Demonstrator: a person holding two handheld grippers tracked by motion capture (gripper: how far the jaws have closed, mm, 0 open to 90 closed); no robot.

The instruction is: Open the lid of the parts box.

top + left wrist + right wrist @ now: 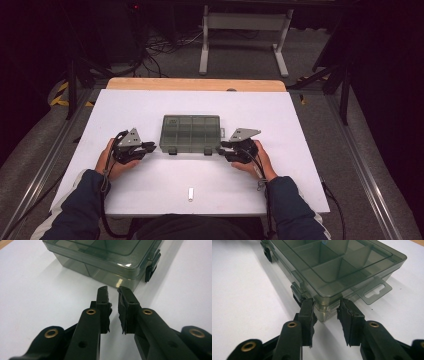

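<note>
A: The organiser box (190,133) is a smoky, see-through plastic case, flat and rectangular, with its lid down. Dividers show through the lid, splitting it into rows of small compartments. Two dark latches sit on its near long edge, and a clear hang tab sticks out from one short end in the right gripper view.

B: Where does it lie?

A: Near the middle of the white tabletop (150,185), between the two grippers. The left gripper (113,291) points at the box's near left corner; its jaws stand almost together with a narrow gap, nothing between them, and the tips are just short of the box wall. The right gripper (326,303) is at the near right corner; its jaws stand apart on either side of that corner, and whether the pads actually press on the plastic cannot be told.

B: And the surroundings?

A: A small white piece (190,194) lies alone close to the table's near edge, well apart from the box. A strip of bare wood (196,84) runs along the far edge. Beyond it the room is dark, with a grey floor, tangled cables (165,47) and a white metal stand (245,30).
</note>
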